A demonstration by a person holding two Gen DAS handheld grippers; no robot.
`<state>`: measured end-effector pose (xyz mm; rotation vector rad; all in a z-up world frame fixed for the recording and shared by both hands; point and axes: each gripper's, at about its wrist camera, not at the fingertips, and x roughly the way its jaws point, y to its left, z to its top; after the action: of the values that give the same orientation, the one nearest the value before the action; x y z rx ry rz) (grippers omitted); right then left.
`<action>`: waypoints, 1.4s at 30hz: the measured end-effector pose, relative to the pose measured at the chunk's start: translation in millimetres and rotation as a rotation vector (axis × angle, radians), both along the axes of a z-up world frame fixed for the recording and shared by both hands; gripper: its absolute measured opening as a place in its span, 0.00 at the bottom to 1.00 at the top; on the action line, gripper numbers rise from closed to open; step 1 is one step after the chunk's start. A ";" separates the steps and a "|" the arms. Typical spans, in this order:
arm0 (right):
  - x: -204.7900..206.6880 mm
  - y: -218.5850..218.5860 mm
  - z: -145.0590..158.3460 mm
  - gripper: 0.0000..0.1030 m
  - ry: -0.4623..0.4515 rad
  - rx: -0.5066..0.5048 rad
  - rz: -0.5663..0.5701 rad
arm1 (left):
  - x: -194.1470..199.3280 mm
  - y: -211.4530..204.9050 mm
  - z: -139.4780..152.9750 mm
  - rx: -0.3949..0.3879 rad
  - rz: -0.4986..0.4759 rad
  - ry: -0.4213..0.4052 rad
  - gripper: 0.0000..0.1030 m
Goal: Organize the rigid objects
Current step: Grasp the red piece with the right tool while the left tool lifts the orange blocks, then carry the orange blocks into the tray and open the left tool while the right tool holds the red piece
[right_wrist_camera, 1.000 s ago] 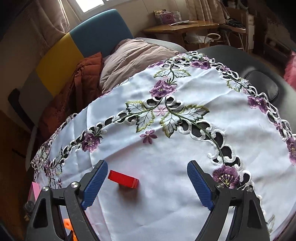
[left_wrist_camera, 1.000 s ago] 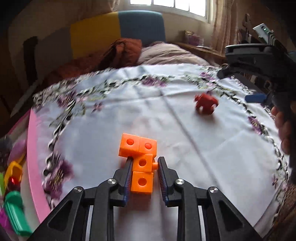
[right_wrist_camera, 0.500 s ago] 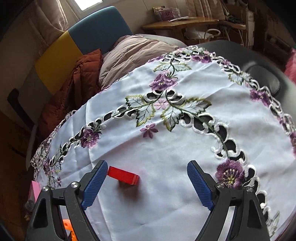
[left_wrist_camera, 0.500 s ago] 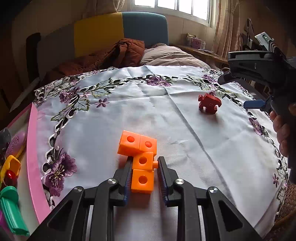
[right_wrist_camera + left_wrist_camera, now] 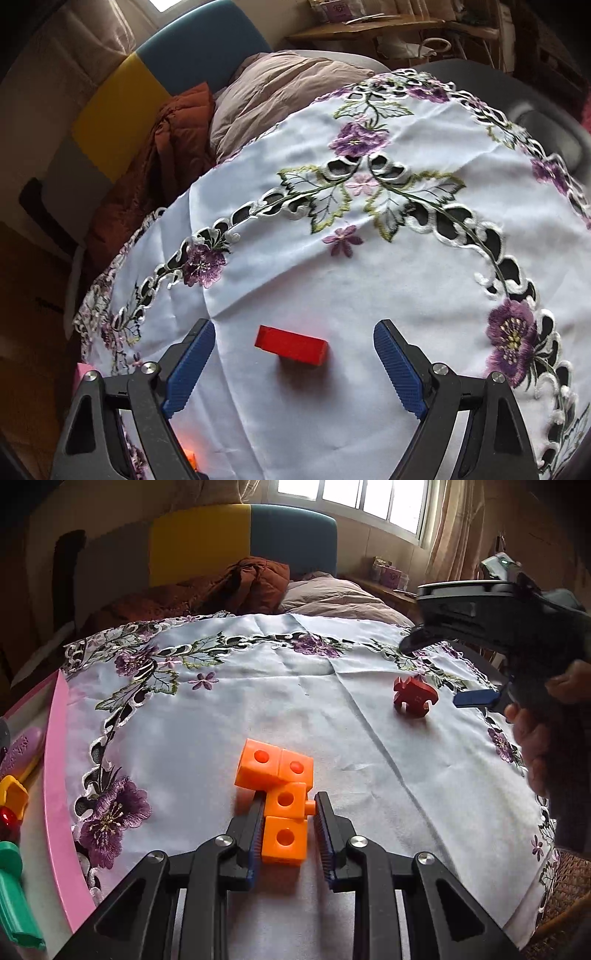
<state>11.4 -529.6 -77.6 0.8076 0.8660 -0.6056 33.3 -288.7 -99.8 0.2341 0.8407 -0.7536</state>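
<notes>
My left gripper [image 5: 288, 812] is shut on a piece made of several joined orange cubes [image 5: 280, 794], low over the white embroidered tablecloth [image 5: 295, 686]. A red puzzle-shaped block [image 5: 414, 698] stands on the cloth at the right. In the right wrist view the same red block [image 5: 291, 345] lies between the wide-open fingers of my right gripper [image 5: 295, 343], which hovers above it. The right gripper also shows in the left wrist view [image 5: 476, 698], just right of the red block.
A pink tray [image 5: 55, 775] with several plastic toys [image 5: 14, 897] lies at the table's left edge. A yellow and blue chair [image 5: 243, 535] with brown and beige clothes stands behind the table. A wooden shelf [image 5: 369, 27] is at the far right.
The right gripper has moved so that the red block now sits centred between its fingers. The left gripper still holds the orange piece and has tilted up slightly.
</notes>
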 end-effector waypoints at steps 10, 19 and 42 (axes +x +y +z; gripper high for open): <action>33.0 32.7 -10.8 0.44 0.141 -0.160 0.258 | 0.9 2.0 -0.1 -0.012 0.000 0.006 0.24; 42.0 69.7 -28.3 0.46 0.123 -0.162 0.520 | -1.4 -0.2 0.8 0.004 0.001 -0.011 0.24; 55.3 96.4 -25.9 0.46 0.182 -0.295 0.604 | -21.4 16.5 20.5 0.011 0.008 -0.015 0.24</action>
<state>66.8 -433.2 -103.5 0.1992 1.0946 -0.2590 12.0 -272.2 -79.3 0.2462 0.8317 -0.7394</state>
